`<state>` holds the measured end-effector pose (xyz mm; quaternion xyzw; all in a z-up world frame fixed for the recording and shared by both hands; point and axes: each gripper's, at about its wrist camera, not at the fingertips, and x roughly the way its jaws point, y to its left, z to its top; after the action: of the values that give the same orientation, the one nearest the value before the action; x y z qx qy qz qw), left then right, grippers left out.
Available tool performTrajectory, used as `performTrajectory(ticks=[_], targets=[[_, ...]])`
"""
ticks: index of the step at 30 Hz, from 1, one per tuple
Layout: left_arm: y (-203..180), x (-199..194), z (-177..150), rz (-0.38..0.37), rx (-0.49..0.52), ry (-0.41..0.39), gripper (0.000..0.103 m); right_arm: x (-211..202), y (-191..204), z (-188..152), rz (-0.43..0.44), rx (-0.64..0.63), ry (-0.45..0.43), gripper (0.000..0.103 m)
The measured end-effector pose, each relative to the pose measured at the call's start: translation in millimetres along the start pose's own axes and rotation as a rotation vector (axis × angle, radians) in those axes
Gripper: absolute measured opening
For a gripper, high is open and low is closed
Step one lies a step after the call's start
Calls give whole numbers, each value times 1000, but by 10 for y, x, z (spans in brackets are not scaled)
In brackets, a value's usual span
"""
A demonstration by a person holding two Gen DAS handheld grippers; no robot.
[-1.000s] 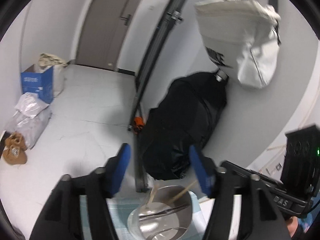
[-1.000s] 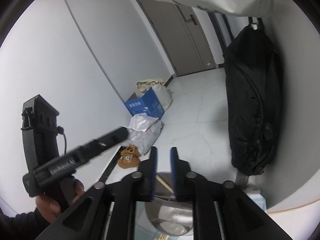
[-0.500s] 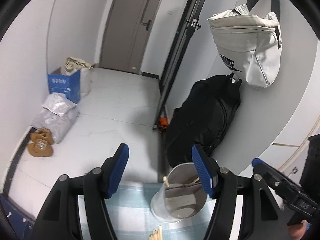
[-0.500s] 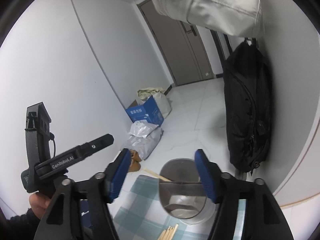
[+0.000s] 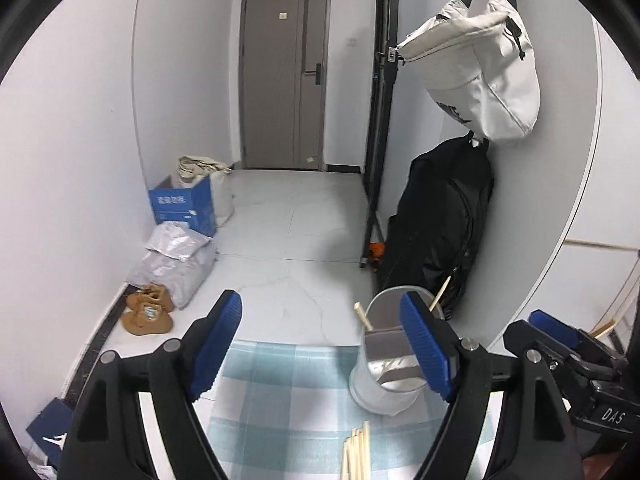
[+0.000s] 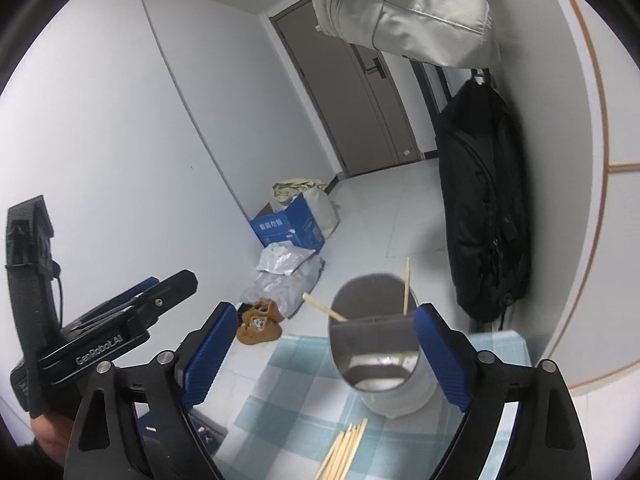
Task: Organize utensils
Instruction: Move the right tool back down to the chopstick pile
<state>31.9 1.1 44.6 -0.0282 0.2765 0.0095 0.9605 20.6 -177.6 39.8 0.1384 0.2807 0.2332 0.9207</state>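
Steel, round and shiny, the cylindrical utensil holder stands upright on a pale blue-and-white checked tablecloth, and everything else is easiest placed from it. Two light wooden chopsticks lean inside the holder, their tips poking above its rim, one tilted to the left and one nearly upright at the back. A loose bundle of more wooden chopsticks lies flat on the cloth just in front of the holder, nearer the cameras.

Right gripper, black with blue ribbed pads, sits in front of the holder with its jaws opening wide; the holder shows in the gap beyond them, but neither pad touches it and nothing is held. Left gripper, of the same make, is to the left of the holder, jaws also opening and empty; in its own view its right pad overlaps the holder's rim without pressing on it.

Behind the holder, a black bag leans against the white wall, and a pale grey bag hangs above it. Far to the holder's left, across the white floor, sit a blue cardboard box and brown slippers.
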Motion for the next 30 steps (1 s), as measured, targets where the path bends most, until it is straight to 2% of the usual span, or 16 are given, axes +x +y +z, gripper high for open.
performTrajectory(ticks=[4,9,15,20,25,29,30], targets=[[-4,-38,-133,41,32,-5,78,-36,14,-157,-24,-18,-4,97],[116,-13,-391,60,8,9,80,37,14,-410,-41,-37,24,98],[212,126,-740,109,19,26,80,244,-13,-782,-112,-71,100,98],[296,322,-988,95,24,91,80,444,-42,-1053,-136,-106,213,96],[466,525,-1112,80,-23,182,80,661,-142,-1270,-150,-90,328,75],[590,647,-1172,63,-58,259,80,860,-224,-1435,-133,-58,424,64],[611,661,-1178,63,-68,267,80,917,-232,-1480,-133,-58,449,57]])
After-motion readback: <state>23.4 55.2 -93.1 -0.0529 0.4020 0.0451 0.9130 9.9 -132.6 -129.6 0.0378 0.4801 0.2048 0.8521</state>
